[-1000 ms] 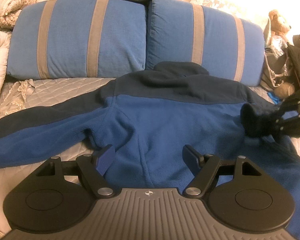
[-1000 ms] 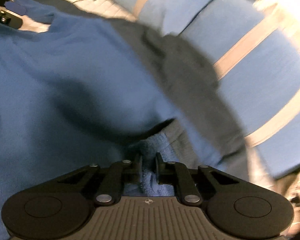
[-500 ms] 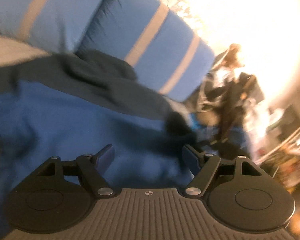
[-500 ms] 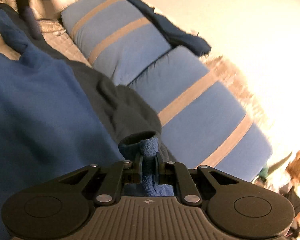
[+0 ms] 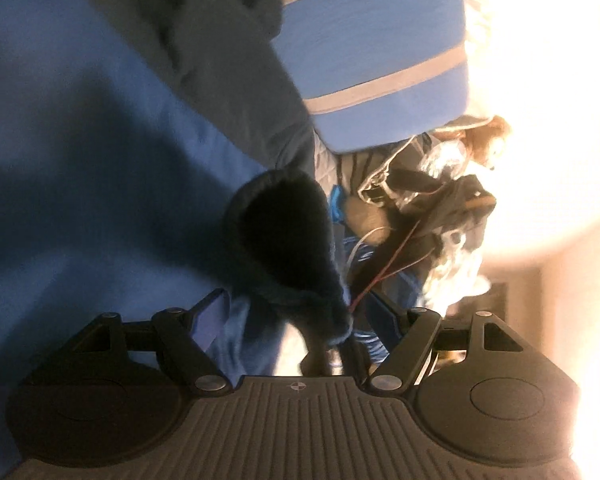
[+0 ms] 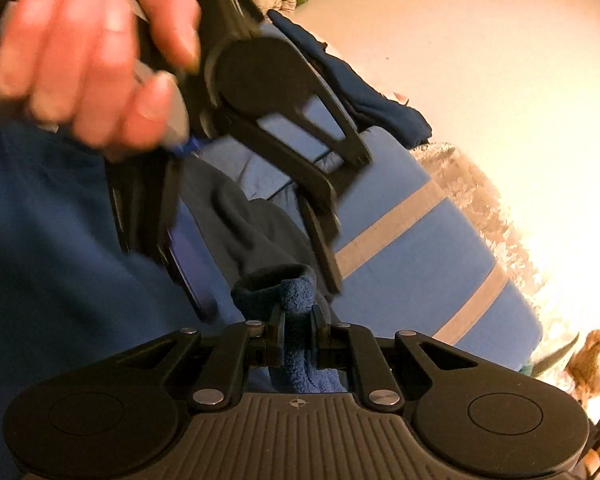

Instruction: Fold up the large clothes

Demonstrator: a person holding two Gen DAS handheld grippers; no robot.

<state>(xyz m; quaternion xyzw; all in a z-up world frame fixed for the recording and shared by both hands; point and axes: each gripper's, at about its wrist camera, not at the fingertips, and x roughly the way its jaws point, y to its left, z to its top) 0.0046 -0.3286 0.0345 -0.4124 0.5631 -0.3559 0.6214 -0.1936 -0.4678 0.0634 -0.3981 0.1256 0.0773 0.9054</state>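
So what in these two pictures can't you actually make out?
- Left wrist view: most of the fleece jacket is cut off by the frame edges, so its layout is unknown.
- Left wrist view: the clutter beside the striped pillow is blurred and glare-washed.
- Right wrist view: the hand and left tongs are motion-blurred and hide the jacket behind.

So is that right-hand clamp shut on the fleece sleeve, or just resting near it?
Shut on it. The right gripper has its two fingers close together, with the blue fleece cuff bunched between them.
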